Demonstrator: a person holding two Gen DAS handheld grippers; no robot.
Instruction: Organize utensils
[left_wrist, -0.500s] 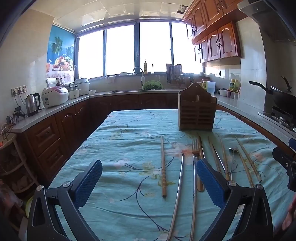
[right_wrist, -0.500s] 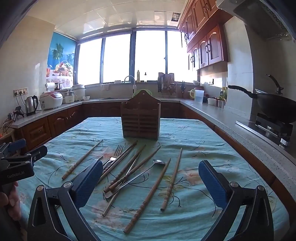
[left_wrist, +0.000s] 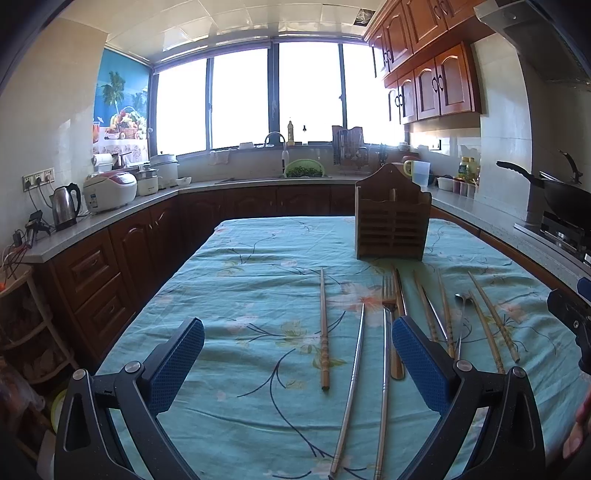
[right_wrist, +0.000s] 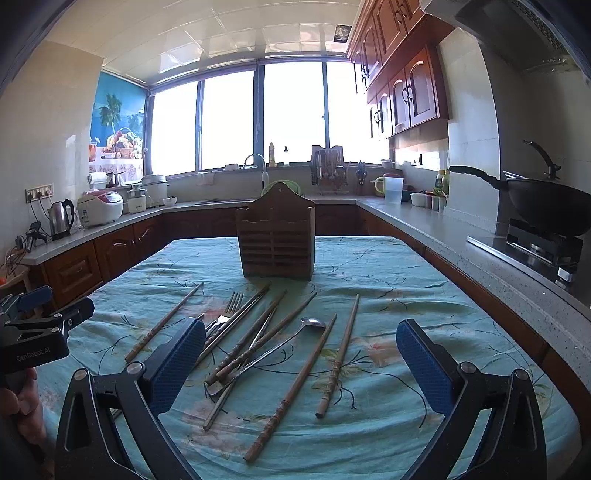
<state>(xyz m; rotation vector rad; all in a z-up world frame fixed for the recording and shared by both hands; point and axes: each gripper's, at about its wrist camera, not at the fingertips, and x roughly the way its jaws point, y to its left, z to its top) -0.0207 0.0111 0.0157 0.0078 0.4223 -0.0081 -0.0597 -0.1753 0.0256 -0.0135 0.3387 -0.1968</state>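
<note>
Utensils (right_wrist: 258, 339) lie loose on the counter (right_wrist: 406, 280) before the wooden holder (right_wrist: 275, 240); with both claws, left (left_wrist: 297, 363) and right (right_wrist: 301, 363), wide open and empty, one outlying chopstick (right_wrist: 338, 354) is best pinched mid-shaft.

Table (right_wrist: 406, 280), teal floral cloth: wooden holder (right_wrist: 276, 240), scattered utensils (right_wrist: 258, 339).

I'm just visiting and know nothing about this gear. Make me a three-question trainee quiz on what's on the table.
1. True or false: the left gripper and right gripper both stand open and hold nothing.
2. Where does the wooden holder stand? A) beyond the utensils on the tablecloth B) on the counter C) by the stove
3. Which utensil on the cloth has tines?

Key:
1. True.
2. A.
3. The fork; it lies among the chopsticks, not far from a spoon.
</note>
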